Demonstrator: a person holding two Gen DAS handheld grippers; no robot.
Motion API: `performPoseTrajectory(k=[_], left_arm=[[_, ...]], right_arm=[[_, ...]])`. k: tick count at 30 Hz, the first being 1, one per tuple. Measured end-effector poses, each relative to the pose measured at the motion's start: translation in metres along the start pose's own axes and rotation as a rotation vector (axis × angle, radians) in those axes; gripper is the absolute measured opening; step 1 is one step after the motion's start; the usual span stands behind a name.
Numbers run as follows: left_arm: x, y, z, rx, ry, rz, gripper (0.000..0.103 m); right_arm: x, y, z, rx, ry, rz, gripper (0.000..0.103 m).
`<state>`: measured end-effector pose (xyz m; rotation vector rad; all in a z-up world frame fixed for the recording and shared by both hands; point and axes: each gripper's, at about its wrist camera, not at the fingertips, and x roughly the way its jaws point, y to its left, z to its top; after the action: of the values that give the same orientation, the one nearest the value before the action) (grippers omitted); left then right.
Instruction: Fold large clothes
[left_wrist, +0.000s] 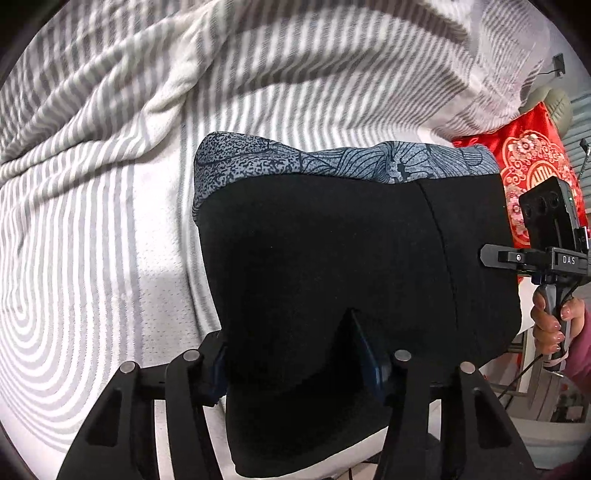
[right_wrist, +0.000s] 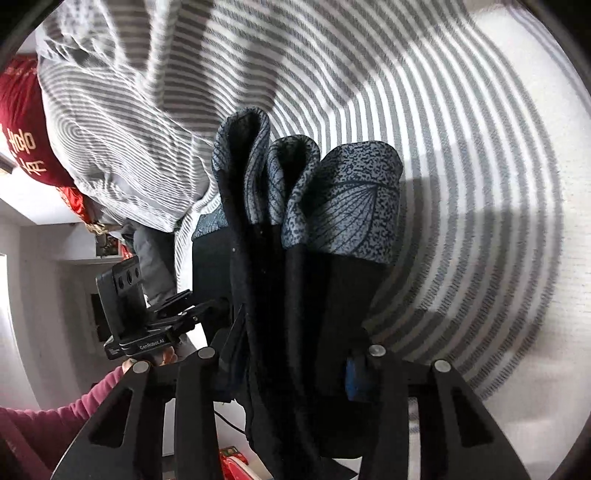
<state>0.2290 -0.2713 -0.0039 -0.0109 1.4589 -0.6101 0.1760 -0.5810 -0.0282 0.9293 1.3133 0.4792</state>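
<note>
While both claws clamp the black garment (left_wrist: 332, 266) — left gripper (left_wrist: 295, 354) on one edge, right gripper (right_wrist: 288, 354) on bunched folds — it hangs over the striped bedding (left_wrist: 92, 221), its patterned grey hem (left_wrist: 332, 162) at twelve o'clock. Soft and limp, it will likely sag — corners seem the best hold.

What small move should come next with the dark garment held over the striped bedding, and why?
Probably lower it flat onto the striped bedding. The left gripper and right gripper each pinch the black garment, which hangs bunched, its patterned blue cuffs dangling in loose rolls. It likely needs spreading before any neat fold.
</note>
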Motion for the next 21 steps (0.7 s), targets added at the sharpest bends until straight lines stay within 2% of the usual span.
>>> performPoseTrajectory(k=[7,13,21], left_arm=[[0.000,-0.049,0.026,0.033,-0.023,-0.001,0.058],[0.022,-0.091,0.047,0.041,-0.024,0.002,0.058],[0.052,-0.124,0.047,0.010,0.001,0.016,0.058]], right_arm=[[-0.050,-0.010,0.009,-0.015,-0.040,-0.008,0.043],[-0.084,-0.034,0.017,-0.004,-0.054,-0.033,0.043],[-0.097,-0.067,0.029,-0.010,-0.019,-0.081,0.044]])
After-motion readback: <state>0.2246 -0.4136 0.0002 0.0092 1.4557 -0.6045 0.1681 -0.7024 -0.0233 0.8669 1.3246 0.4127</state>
